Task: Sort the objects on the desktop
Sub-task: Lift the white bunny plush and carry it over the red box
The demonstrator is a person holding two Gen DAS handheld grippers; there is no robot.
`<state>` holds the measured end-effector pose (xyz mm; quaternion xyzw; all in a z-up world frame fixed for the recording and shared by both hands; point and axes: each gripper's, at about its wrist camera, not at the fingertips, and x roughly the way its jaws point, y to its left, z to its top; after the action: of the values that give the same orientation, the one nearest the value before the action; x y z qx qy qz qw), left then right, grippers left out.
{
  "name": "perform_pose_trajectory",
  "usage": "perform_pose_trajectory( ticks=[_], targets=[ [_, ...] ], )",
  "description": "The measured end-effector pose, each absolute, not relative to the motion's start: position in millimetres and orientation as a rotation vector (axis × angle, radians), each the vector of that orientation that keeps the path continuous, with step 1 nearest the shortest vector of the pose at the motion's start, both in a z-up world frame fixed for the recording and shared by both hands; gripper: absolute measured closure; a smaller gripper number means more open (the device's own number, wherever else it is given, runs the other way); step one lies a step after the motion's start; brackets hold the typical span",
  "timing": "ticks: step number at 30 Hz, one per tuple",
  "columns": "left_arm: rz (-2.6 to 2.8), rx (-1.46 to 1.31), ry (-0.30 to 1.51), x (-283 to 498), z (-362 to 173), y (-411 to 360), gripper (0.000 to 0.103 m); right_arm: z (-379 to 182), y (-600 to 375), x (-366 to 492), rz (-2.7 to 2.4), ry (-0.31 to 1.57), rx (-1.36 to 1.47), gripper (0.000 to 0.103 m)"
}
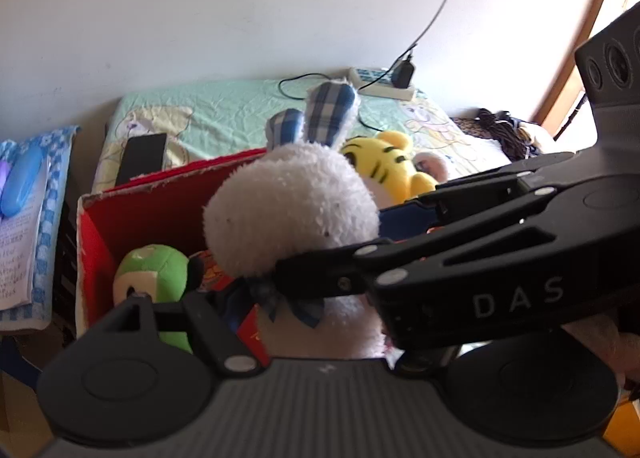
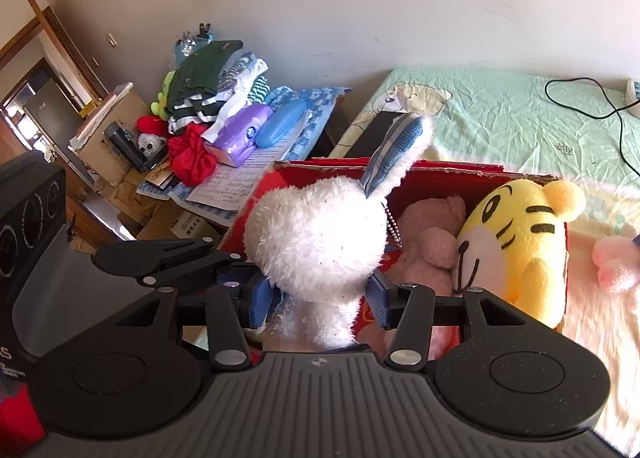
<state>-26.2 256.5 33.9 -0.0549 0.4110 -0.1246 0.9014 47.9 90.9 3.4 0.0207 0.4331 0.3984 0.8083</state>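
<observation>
Rabbit toy [image 2: 316, 234], white and fluffy with blue checked ears, is pinched at the neck between the blue pads of the right hand-held gripper [image 2: 320, 298]. It hangs just ahead of that gripper, over the open red box [image 2: 448, 170]. The left hand-held gripper [image 2: 176, 258] reaches in from the left side, its fingertips close against the same toy's neck; whether it is pressing on the toy or merely beside it cannot be told.

Inside the box, ahead and to the right of the right gripper, lie a yellow tiger toy [image 2: 520, 234] and a brownish-pink bear [image 2: 432, 242]. In the left wrist view a green plush toy [image 1: 152, 274] sits in the box's near left corner. A pink plush [image 2: 616, 262] lies on the bed, outside the box to the far right.

The step in hand appears to be placing the rabbit in the box. The next move likely calls for lowering it into the gap left of the bear, then spreading the fingers to let go.
</observation>
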Motion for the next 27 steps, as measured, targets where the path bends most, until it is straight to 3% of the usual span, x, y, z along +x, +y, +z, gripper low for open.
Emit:
perform_pose_trajectory(
  ticks=[12,27],
  targets=[
    [-0.161,-0.176,0.928,4,6,271,0.028,-31,111,92,0.840,0.987,0.028,0.052],
    [-0.178,-0.162,0.983,16,-11,270,0.028,-37,112,100,0.818,1.009,0.039,0.048]
  ],
)
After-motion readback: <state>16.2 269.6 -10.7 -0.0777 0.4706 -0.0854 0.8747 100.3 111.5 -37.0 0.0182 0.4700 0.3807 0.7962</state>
